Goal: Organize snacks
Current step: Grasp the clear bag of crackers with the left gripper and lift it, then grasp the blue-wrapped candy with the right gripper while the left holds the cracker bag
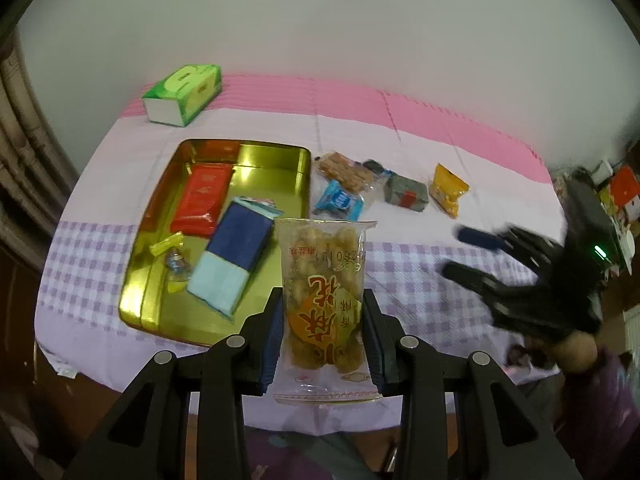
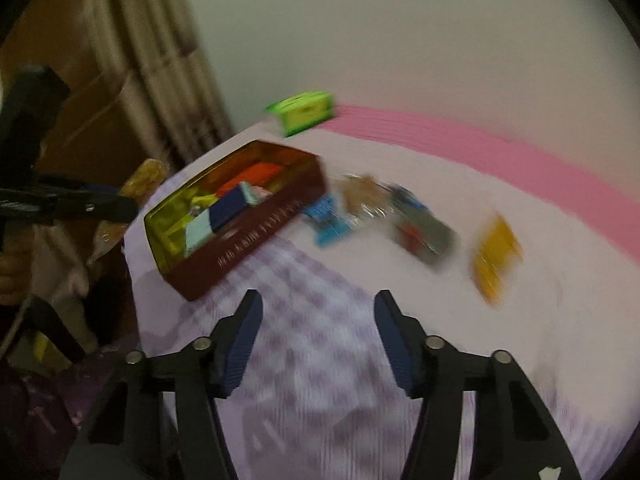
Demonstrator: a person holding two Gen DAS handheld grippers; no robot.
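1. Left claw [image 1: 323, 334] is clamped on a clear-wrapped fried-twist snack [image 1: 322, 300], pads pressing both long sides, the packet standing upright between them.
2. Right claw [image 2: 318, 340] stands partly apart with nothing between its pads, above the checked cloth of the table [image 2: 320, 400]; its view is smeared, so I trust little detail there.
3. My step in hand, as I judge it, is carrying the packet to the gold tin [image 1: 140, 280], which lies at ten o'clock from my left claw. I would keep the packet level, clear the near rim, and lower it onto bare gold at the tin's near right corner before easing off.
4. The packet shows golden-brown pieces through clear film, an orange label with red characters, and crimped ends; it looks light and crushable.
5. Already in the tin: a red packet [image 1: 202, 204] and a navy-and-pale-blue packet [image 1: 236, 258].
6. Loose snacks wait at one o'clock, among them a yellow packet [image 1: 448, 194].
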